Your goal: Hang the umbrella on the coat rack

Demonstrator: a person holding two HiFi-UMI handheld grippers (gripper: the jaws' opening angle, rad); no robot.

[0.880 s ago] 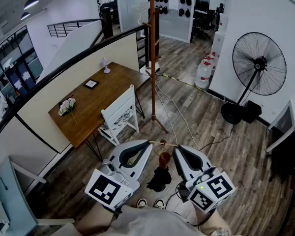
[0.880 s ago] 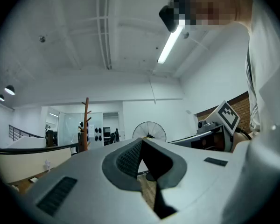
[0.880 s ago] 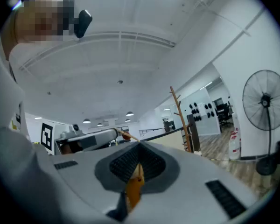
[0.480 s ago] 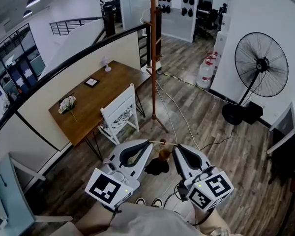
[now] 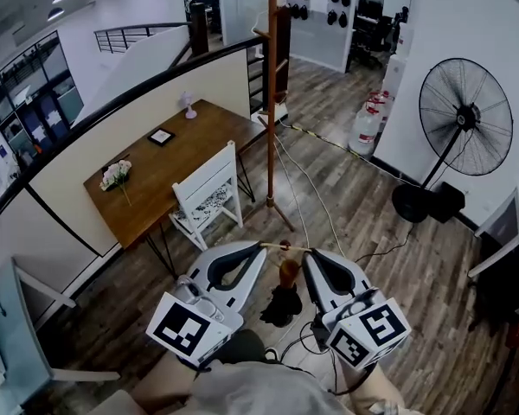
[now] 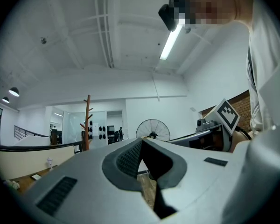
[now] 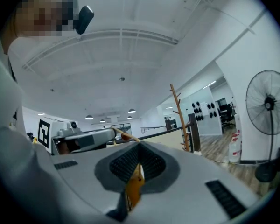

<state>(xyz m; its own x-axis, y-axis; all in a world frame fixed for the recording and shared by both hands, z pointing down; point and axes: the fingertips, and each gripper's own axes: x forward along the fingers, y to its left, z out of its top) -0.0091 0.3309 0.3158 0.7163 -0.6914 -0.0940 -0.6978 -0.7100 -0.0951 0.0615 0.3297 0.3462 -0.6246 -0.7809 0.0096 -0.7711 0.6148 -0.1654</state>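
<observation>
The umbrella (image 5: 282,303) is hung by its strap (image 5: 285,247), clamped in the fully closed left gripper (image 5: 261,247) and right gripper (image 5: 309,252), likely so the loop is spread for the coat rack (image 5: 271,102).

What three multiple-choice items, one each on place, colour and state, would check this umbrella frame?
1. The coat rack stands:
A) ahead of the left gripper and right gripper
B) between them
C) out of view

2. The standing fan is:
A) white
B) black
C) red

3. The umbrella is:
A) hooked on the coat rack
B) opened out
C) folded, hanging from a cord between the grippers

Key:
1 A, its pole rises beyond the jaw tips.
2 B, its cage and stand are dark.
3 C, the cord spans both shut grippers.
</observation>
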